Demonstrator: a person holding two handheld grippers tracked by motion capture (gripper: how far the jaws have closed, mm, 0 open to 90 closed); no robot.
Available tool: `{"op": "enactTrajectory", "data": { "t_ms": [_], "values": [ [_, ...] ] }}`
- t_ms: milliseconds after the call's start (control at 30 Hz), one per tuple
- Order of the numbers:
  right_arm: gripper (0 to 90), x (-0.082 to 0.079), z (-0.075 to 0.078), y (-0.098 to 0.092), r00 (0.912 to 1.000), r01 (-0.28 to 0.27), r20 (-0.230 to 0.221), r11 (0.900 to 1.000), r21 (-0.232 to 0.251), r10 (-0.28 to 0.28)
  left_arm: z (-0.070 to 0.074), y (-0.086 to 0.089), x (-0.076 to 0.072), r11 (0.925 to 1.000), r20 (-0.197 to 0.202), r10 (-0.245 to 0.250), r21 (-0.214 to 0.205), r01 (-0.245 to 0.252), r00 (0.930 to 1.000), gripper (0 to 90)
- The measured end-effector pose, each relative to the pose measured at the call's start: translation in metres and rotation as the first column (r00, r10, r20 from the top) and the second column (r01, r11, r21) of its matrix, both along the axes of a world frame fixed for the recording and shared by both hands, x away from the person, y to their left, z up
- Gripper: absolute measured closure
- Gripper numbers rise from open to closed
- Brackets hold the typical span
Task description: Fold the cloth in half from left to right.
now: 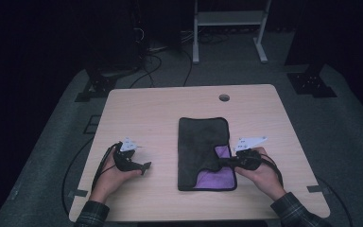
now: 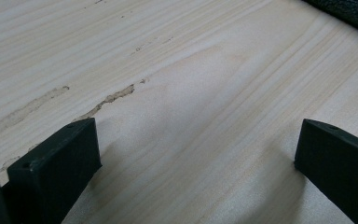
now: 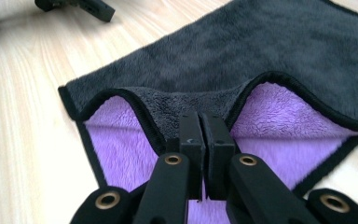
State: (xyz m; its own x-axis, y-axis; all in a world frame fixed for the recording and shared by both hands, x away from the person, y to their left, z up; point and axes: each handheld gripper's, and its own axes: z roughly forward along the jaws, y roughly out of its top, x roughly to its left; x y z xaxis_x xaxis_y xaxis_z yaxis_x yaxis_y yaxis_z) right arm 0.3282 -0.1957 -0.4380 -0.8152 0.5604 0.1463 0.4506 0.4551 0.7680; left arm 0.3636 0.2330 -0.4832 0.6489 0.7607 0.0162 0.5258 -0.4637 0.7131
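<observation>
A towel (image 1: pixel 201 142), dark grey on one face and purple (image 1: pixel 217 178) on the other, lies folded in the middle of the wooden table (image 1: pixel 146 109). My right gripper (image 1: pixel 221 161) is shut on the edge of the grey top layer along the towel's right side. In the right gripper view the jaws (image 3: pixel 203 121) pinch that edge, which is drawn up into a peak and bares the purple layer (image 3: pixel 279 121) beneath. My left gripper (image 1: pixel 145 165) rests on the bare table left of the towel. Its jaws (image 2: pixel 196 140) stand wide open with nothing between them.
A round cable hole (image 1: pixel 224 98) sits near the table's far edge. Behind the table stand a white frame (image 1: pixel 227 19) and two black stand bases (image 1: pixel 312 80) (image 1: pixel 94 85) on the floor. The towel's corner (image 2: pixel 349 14) shows ahead of the left gripper.
</observation>
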Motion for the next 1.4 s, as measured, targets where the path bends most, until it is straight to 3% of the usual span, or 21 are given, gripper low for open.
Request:
{"op": "enactTrajectory", "data": {
  "t_ms": [567, 700, 800, 833, 933, 1100, 1300, 1400],
  "values": [
    [87.3, -0.043, -0.001, -0.037, 0.9995, 0.026, -0.019, 0.9996, 0.011, -0.026, 0.000, 0.000, 0.000, 1.0000, 0.000, 0.001, 0.000, -0.001, 1.0000, 0.0],
    [87.0, -0.052, -0.006, -0.044, 0.9990, 0.034, -0.029, 0.9994, -0.004, -0.034, 0.000, 0.000, 0.000, 1.0000, 0.002, 0.002, -0.002, -0.002, 1.0000, 0.0],
    [82.2, -0.058, -0.013, -0.047, 0.9989, 0.033, -0.031, 0.9984, -0.045, -0.034, 0.000, 0.000, 0.000, 1.0000, 0.001, 0.004, -0.004, -0.004, 1.0000, 0.0],
    [82.2, -0.058, -0.013, -0.047, 0.9989, 0.033, -0.031, 0.9984, -0.045, -0.034, 0.000, 0.000, 0.000, 1.0000, 0.001, 0.004, -0.004, -0.004, 1.0000, 0.0],
    [65.5, -0.058, -0.014, -0.050, 0.9989, 0.033, -0.030, 0.9988, -0.035, -0.034, 0.000, 0.000, 0.000, 1.0000, 0.001, 0.004, -0.004, -0.004, 1.0000, 0.0],
    [49.5, -0.050, -0.008, -0.057, 0.9961, 0.079, 0.039, 0.9969, 0.008, -0.079, 0.000, -0.001, 0.000, 1.0000, 0.002, 0.005, -0.004, -0.005, 1.0000, 0.0],
    [44.2, -0.034, -0.009, -0.061, 0.9901, 0.121, 0.070, 0.9925, 0.018, -0.122, 0.000, -0.001, 0.000, 0.9999, 0.004, 0.010, -0.004, -0.010, 0.9999, 0.0],
    [42.9, -0.019, -0.010, -0.063, 0.9863, 0.143, 0.080, 0.9894, 0.027, -0.144, 0.000, -0.001, 0.000, 0.9999, 0.009, 0.011, -0.009, -0.011, 0.9999, 3.1]
  ]
}}
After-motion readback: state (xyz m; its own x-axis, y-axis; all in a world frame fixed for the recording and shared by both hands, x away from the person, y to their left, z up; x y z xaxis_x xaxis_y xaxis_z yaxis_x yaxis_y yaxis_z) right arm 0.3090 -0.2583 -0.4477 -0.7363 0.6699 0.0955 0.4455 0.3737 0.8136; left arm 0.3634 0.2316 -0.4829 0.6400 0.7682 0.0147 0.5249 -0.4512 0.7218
